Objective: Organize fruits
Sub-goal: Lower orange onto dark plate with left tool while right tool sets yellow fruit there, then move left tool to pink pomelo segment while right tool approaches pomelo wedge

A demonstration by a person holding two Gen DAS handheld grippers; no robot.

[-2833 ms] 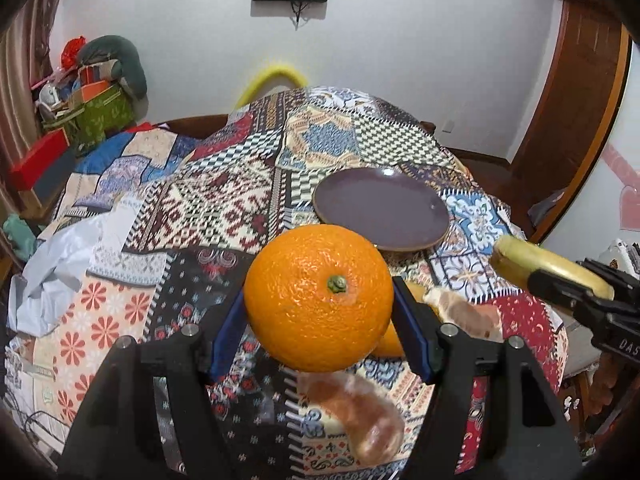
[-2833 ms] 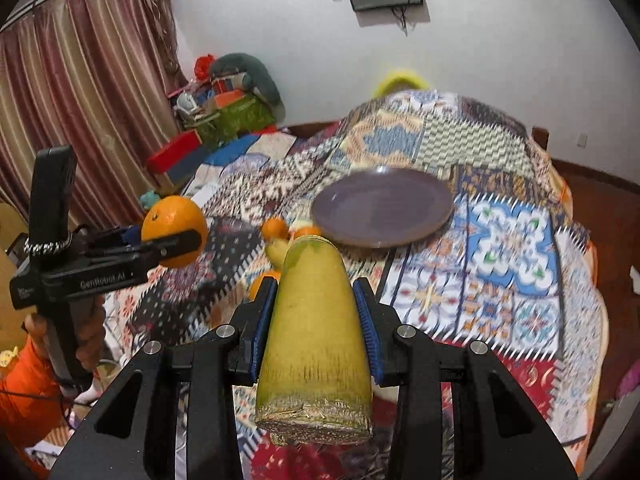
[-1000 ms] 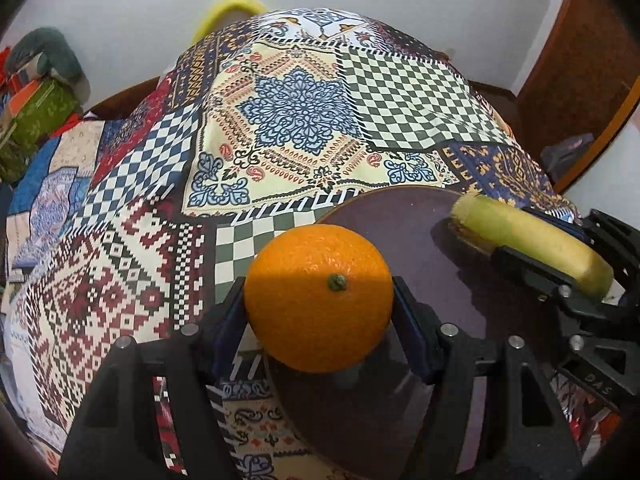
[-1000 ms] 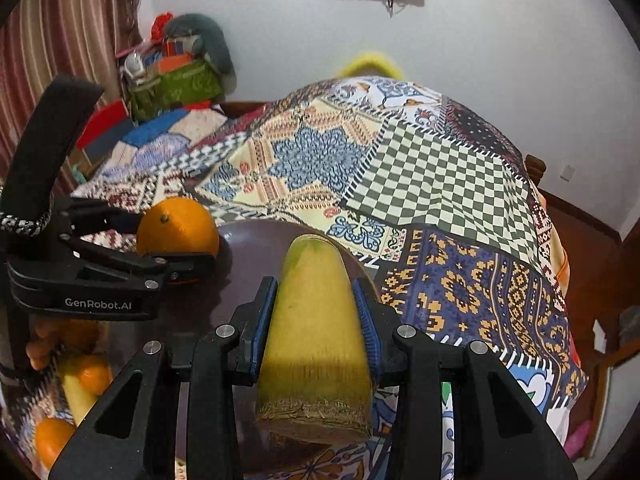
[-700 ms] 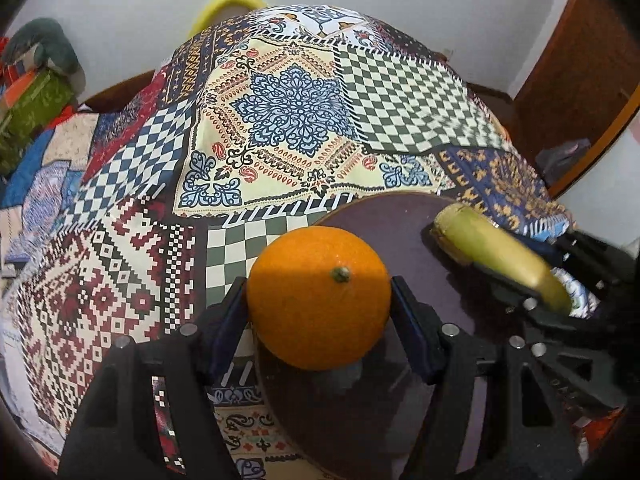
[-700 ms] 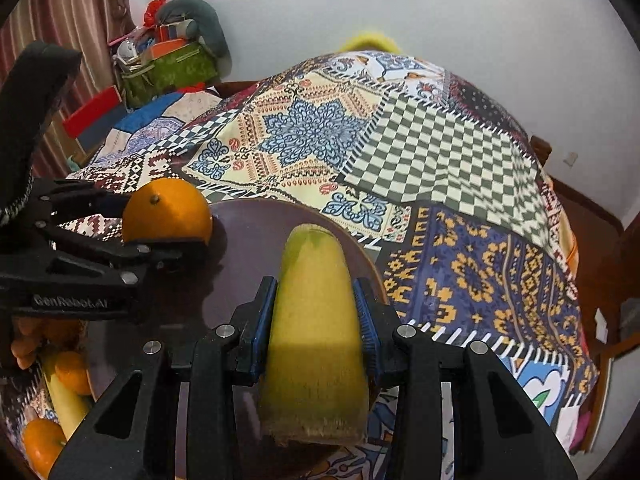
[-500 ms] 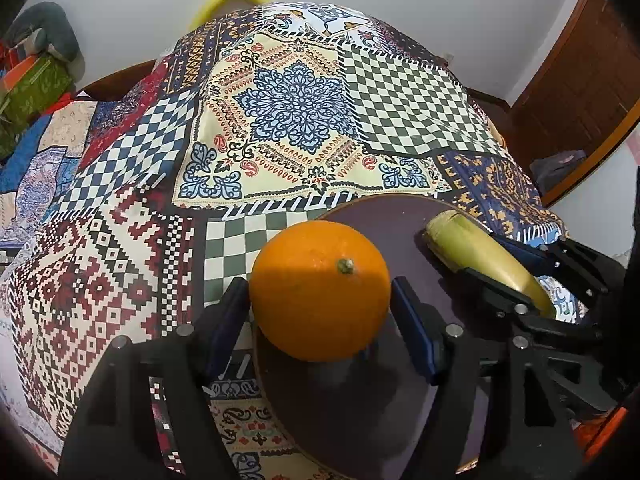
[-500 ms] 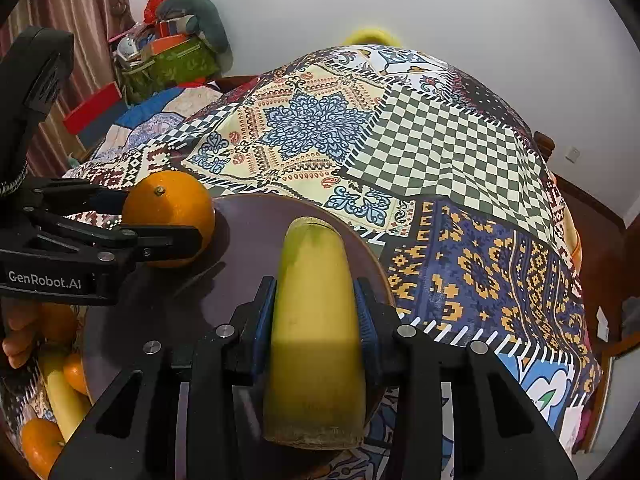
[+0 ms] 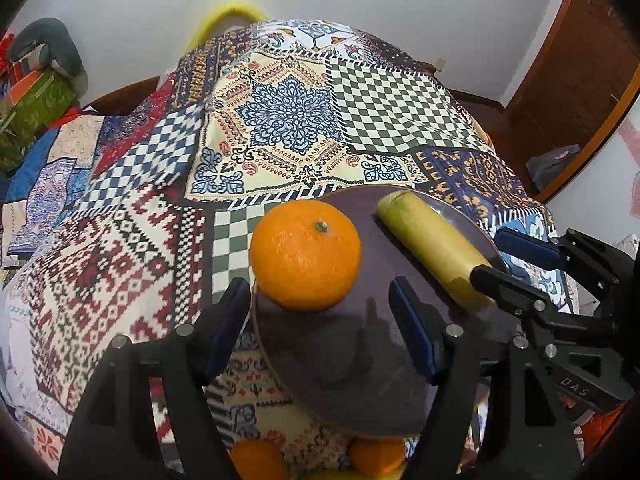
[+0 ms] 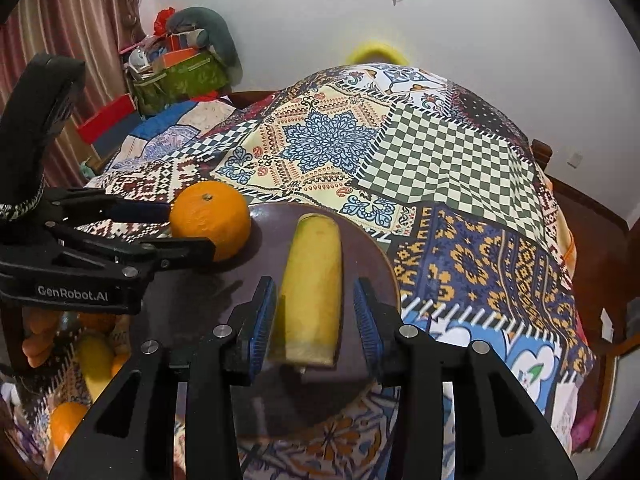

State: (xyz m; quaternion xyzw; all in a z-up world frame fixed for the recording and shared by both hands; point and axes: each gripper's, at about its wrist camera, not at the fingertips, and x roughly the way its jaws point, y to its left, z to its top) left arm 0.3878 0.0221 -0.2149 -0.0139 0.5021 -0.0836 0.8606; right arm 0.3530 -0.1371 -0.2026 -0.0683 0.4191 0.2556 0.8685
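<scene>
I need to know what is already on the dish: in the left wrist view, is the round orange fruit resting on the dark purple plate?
Yes, the round orange fruit sits on the dark purple plate, free of any pads.

"GenRobot.AI" stood in white letters on the black body of the left gripper [image 10: 188, 236], seen in the right wrist view at the left edge. "DAS" stood in pale letters on the black body of the right gripper [image 9: 516, 254], low at the right in the left wrist view; the word looked cut off. No other text, label or number could be read.
</scene>
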